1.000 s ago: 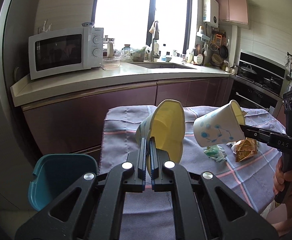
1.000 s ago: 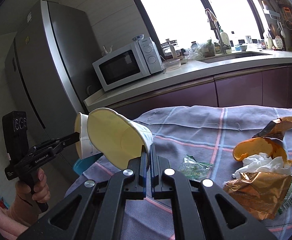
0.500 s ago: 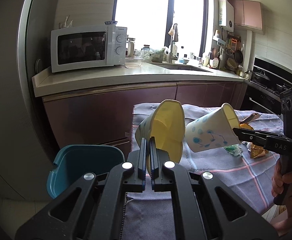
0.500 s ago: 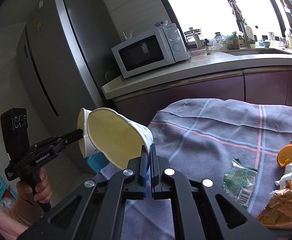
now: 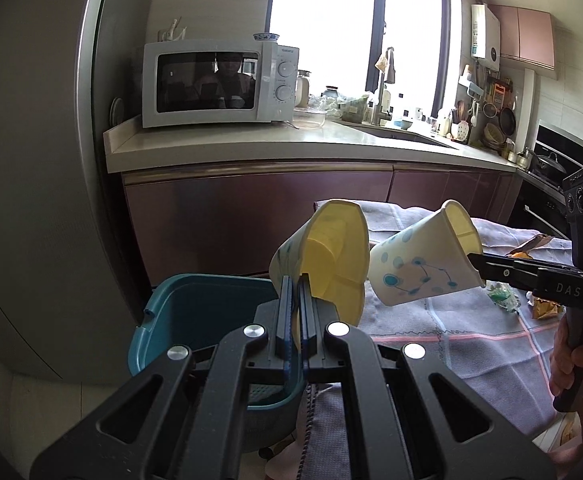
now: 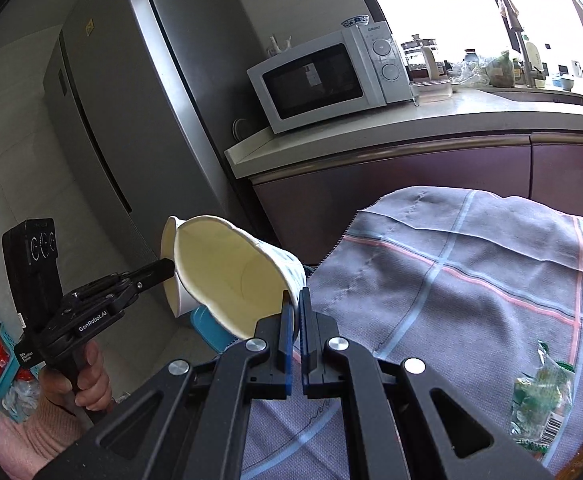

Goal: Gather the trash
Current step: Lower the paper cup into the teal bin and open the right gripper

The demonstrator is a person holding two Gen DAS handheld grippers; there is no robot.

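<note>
Cups: my left gripper point(image 5: 296, 312) pinches paper cup point(image 5: 327, 256) by rim above teal bin point(image 5: 195, 312); right gripper point(image 6: 296, 320) pinches second cup point(image 6: 227, 272) at 2 o'clock, both tilted, probably for dropping; wrappers point(image 6: 539, 396) wait on cloth

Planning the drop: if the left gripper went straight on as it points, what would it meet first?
Past its own cup, the left gripper probably meets the cabinet front; the bin lies below that line. Depth is unclear.

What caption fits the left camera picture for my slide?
Left tongs and right tongs each pinch a paper cup near the teal bin.
</note>
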